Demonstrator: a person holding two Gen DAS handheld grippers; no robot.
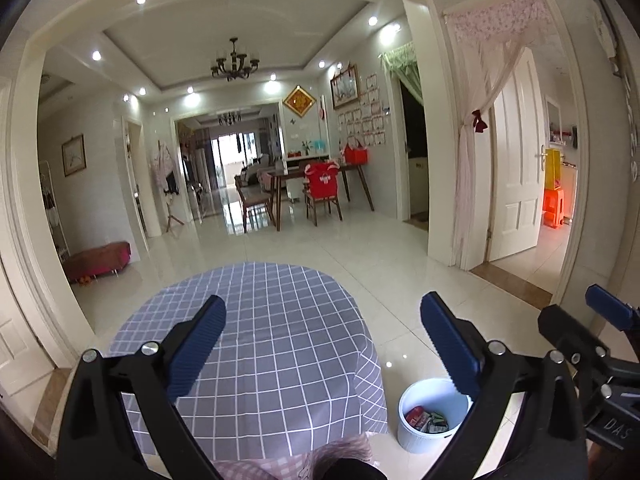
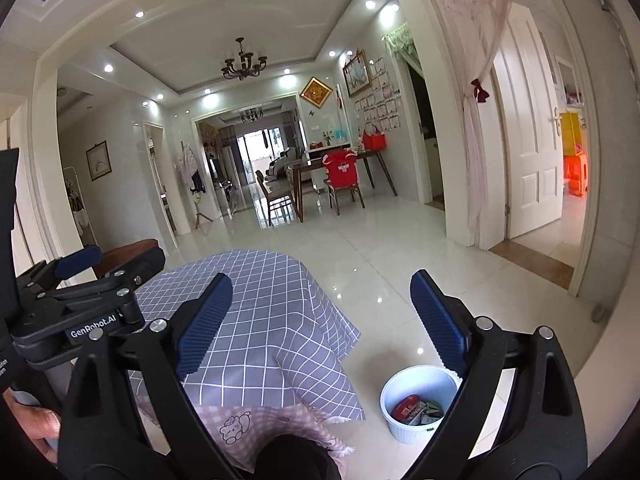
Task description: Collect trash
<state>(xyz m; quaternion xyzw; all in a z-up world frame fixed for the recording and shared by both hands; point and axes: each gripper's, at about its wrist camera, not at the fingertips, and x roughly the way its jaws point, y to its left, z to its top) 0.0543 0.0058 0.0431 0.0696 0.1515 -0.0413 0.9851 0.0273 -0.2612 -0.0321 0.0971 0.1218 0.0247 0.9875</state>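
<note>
While both grippers gape empty | bin (image 1: 434, 416) holds trash | hand (image 2: 32, 424) only right view

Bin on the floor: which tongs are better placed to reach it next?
Right, probably. The white bin sits just under the right tongs; the left tongs hang over the checked tablecloth. Both are open, empty.

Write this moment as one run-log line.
left gripper: open, empty | right gripper: open, empty | bin: trash inside, on floor | table: bare

The bin (image 1: 434, 414) at five o'clock in the left wrist view loses its right rim behind a blue finger pad (image 1: 450, 344). The wrappers (image 2: 418, 408) inside are too small to identify. A hand (image 2: 30, 424) at eight o'clock is cut off by the edge.
</note>
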